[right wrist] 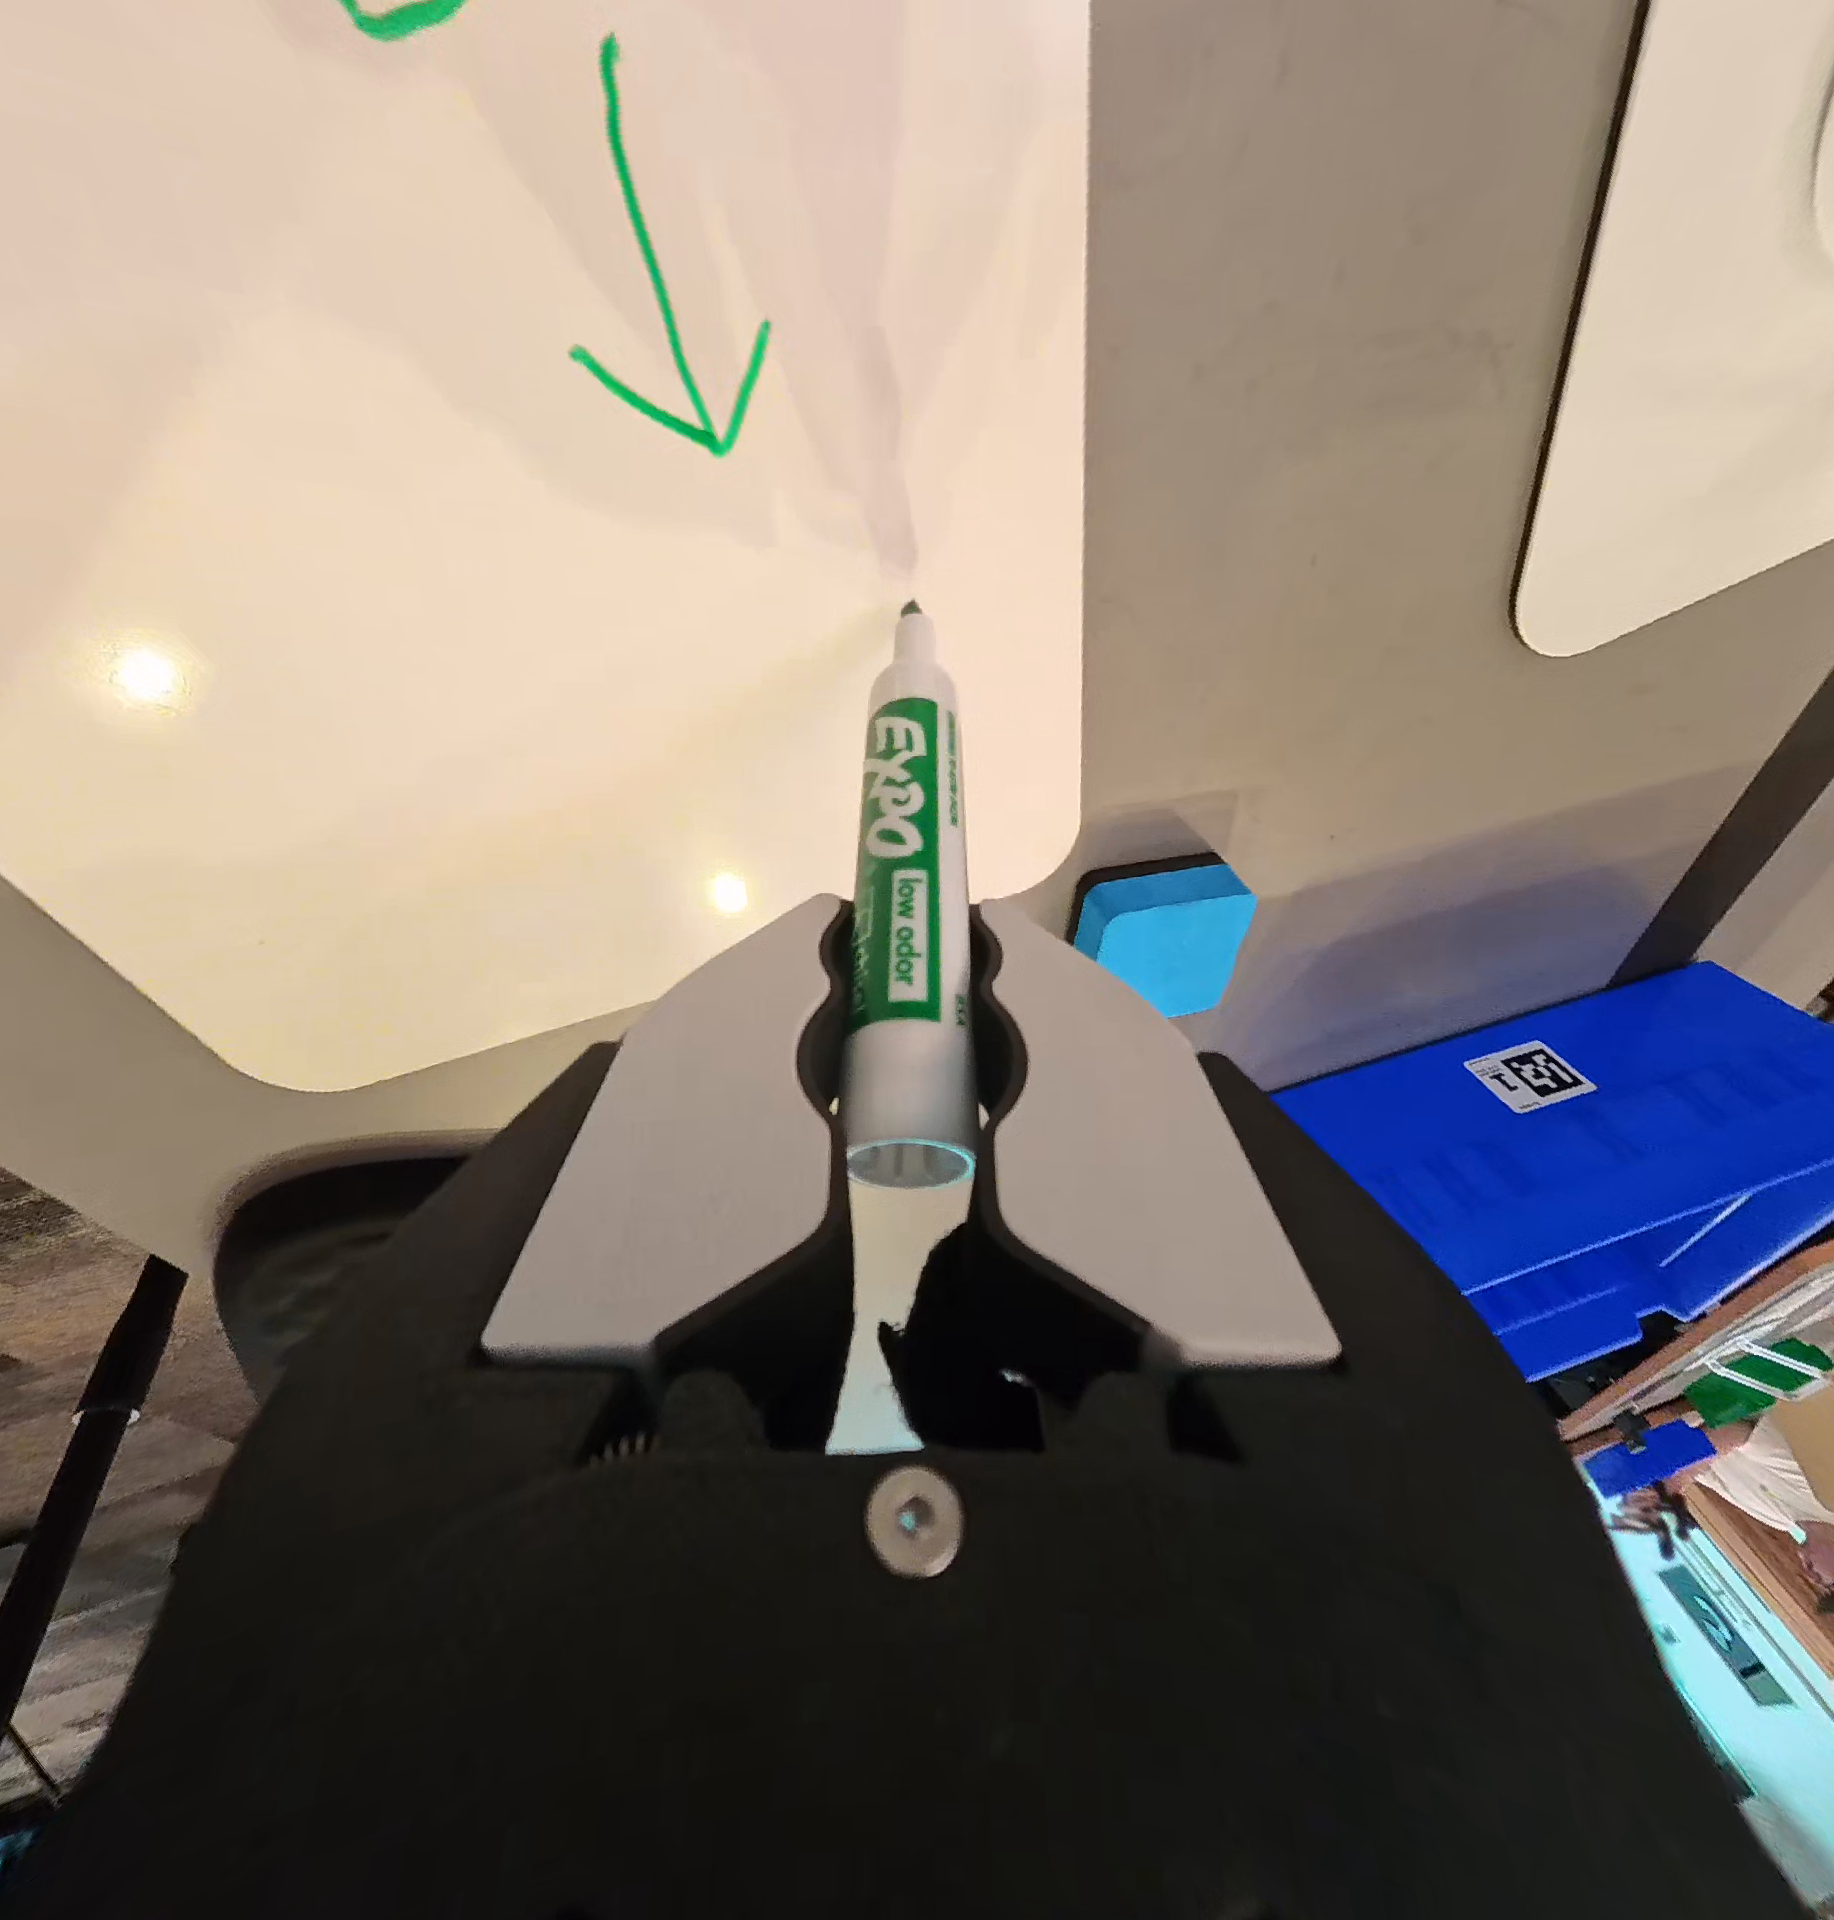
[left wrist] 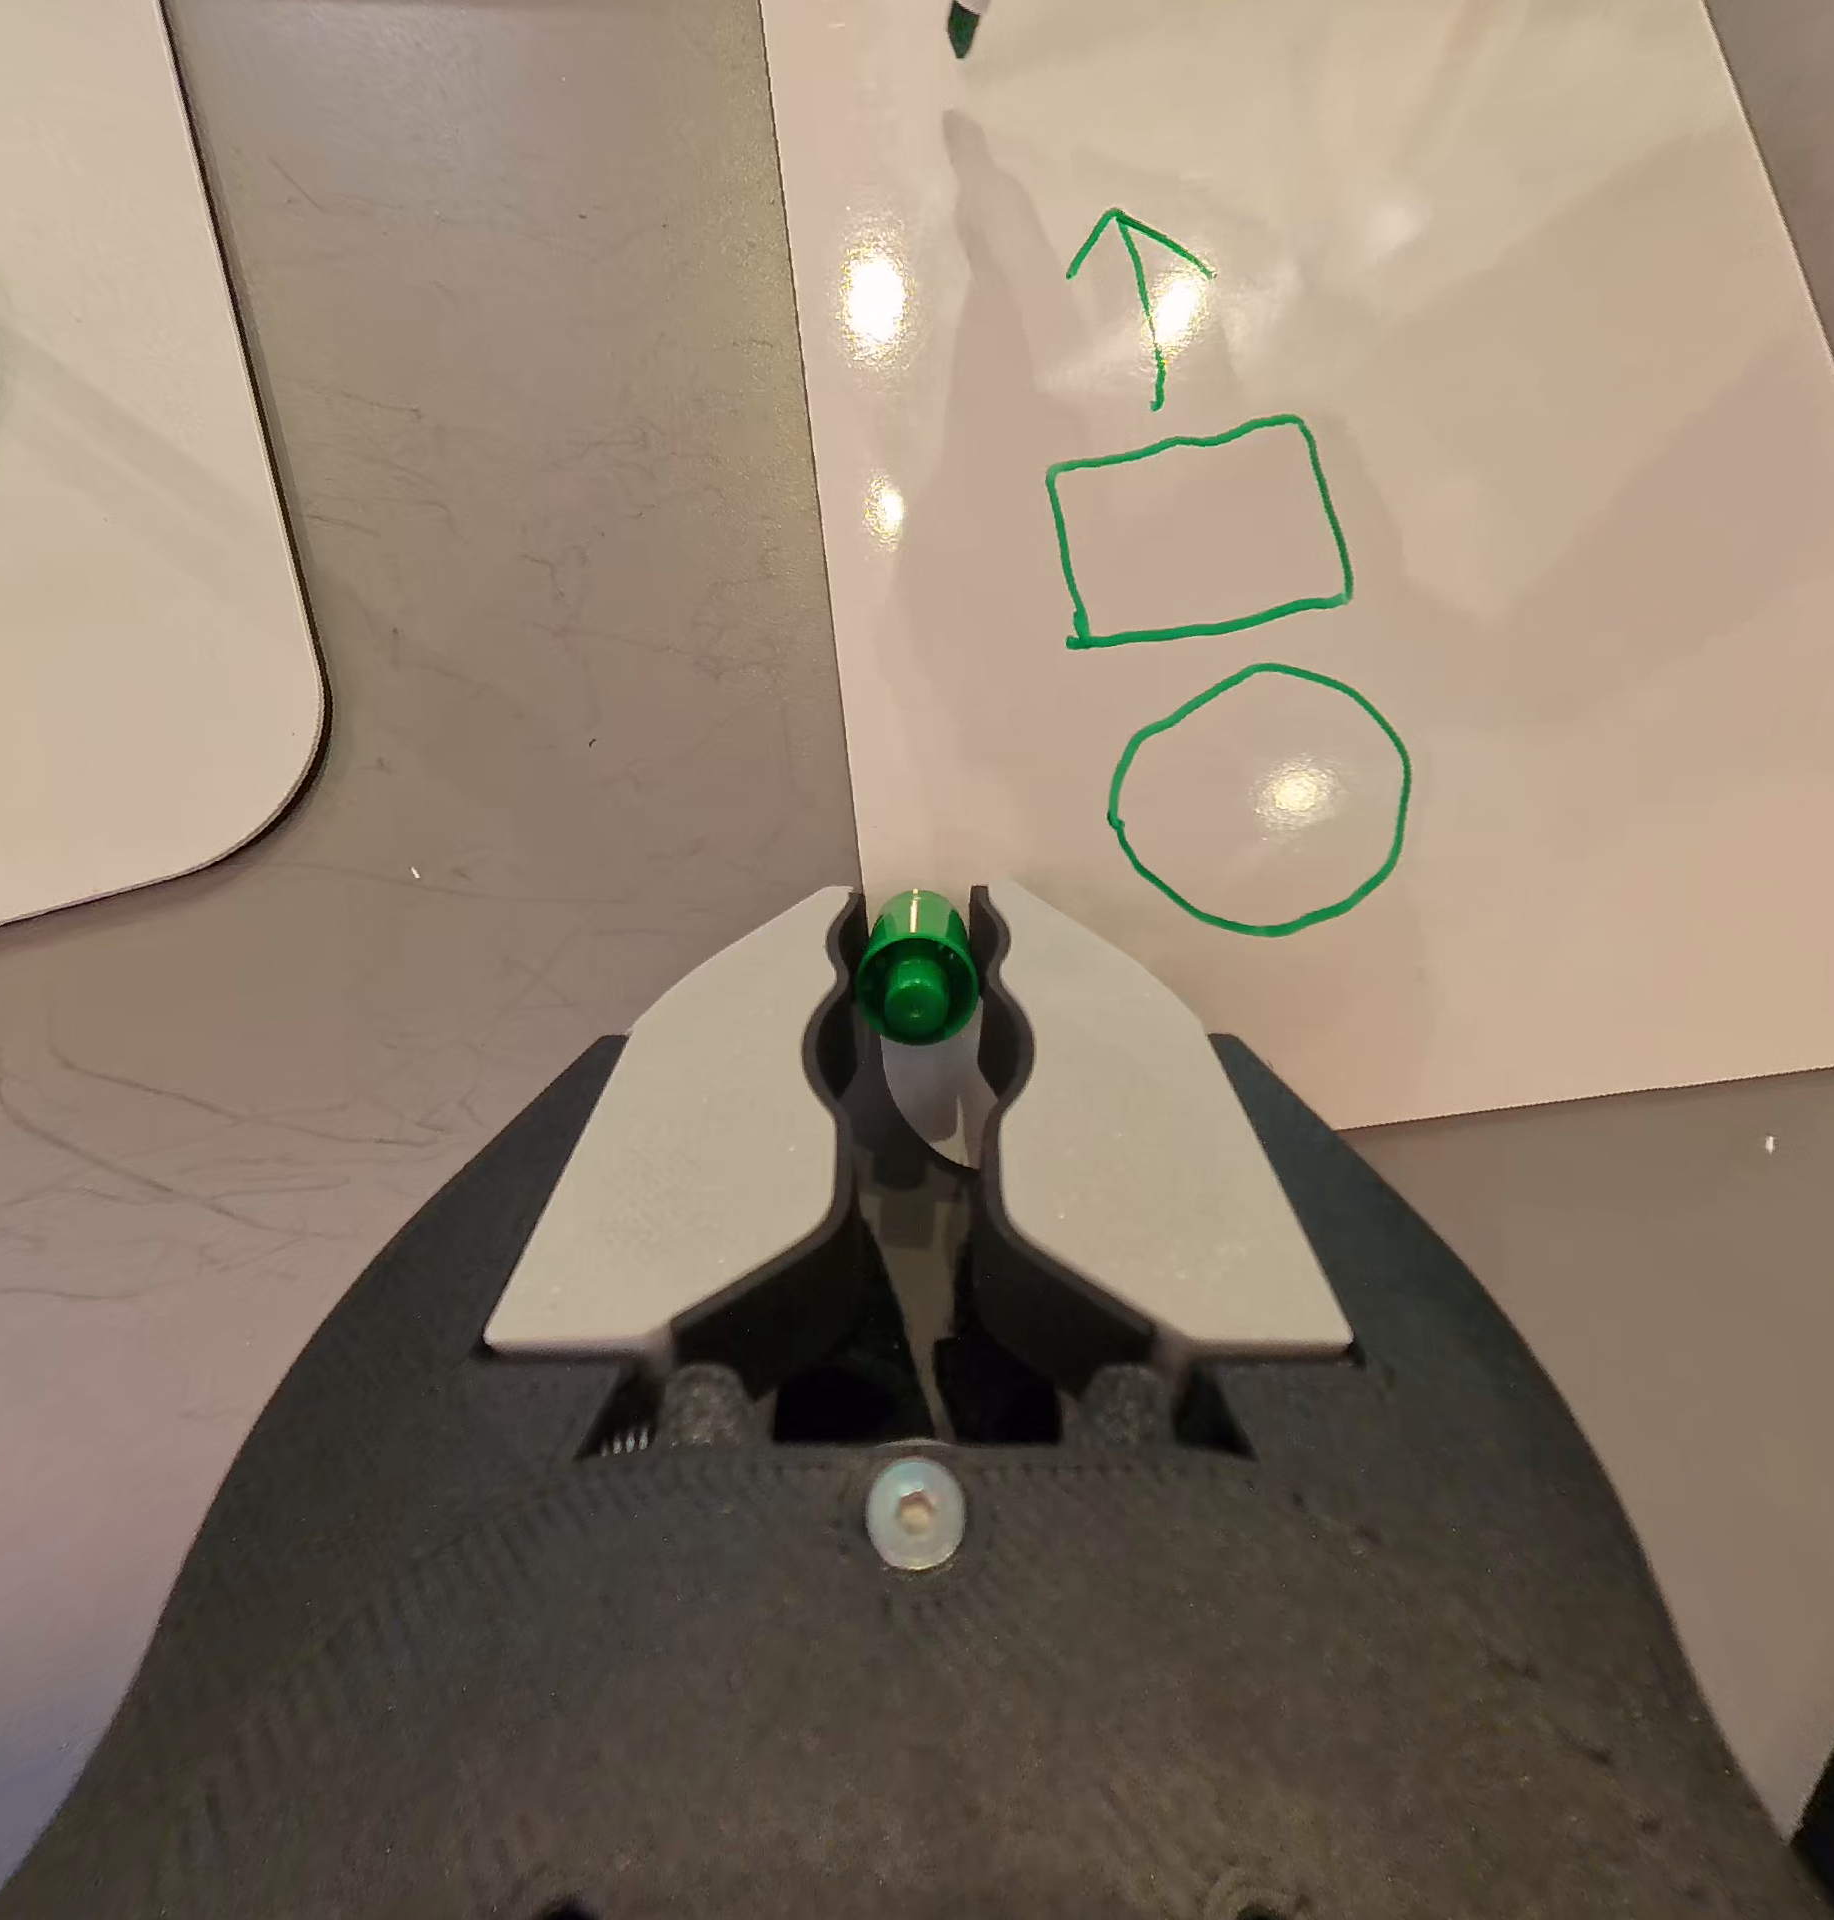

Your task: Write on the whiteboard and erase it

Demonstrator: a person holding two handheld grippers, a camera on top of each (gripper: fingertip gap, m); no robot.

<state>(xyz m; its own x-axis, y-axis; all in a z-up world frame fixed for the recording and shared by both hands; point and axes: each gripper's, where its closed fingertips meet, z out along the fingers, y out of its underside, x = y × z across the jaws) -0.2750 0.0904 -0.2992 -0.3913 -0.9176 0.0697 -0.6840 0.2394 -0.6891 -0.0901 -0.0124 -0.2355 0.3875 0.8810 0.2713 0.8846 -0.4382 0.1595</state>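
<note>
My left gripper [left wrist: 918, 899] is shut on a green marker cap [left wrist: 913, 982], held just over the whiteboard's [left wrist: 1515, 416] left edge. A green arrow [left wrist: 1141, 301], rectangle [left wrist: 1199, 530] and circle [left wrist: 1261, 800] are drawn on the board. My right gripper [right wrist: 908, 909] is shut on the uncapped green marker [right wrist: 908, 883], which has a white barrel and a green label. The marker's tip [right wrist: 910, 613] points at the whiteboard [right wrist: 373, 571] just past the arrow [right wrist: 674, 312]; I cannot tell whether it touches. The tip also shows at the top of the left wrist view [left wrist: 963, 26].
A blue eraser [right wrist: 1167, 930] lies on the grey table [left wrist: 528, 520] by the board's corner. A second white board [left wrist: 92, 520] lies to the left in the left wrist view. A blue bin [right wrist: 1619, 1132] stands beyond the table edge. The grippers' ends are close to 20 cm from one another.
</note>
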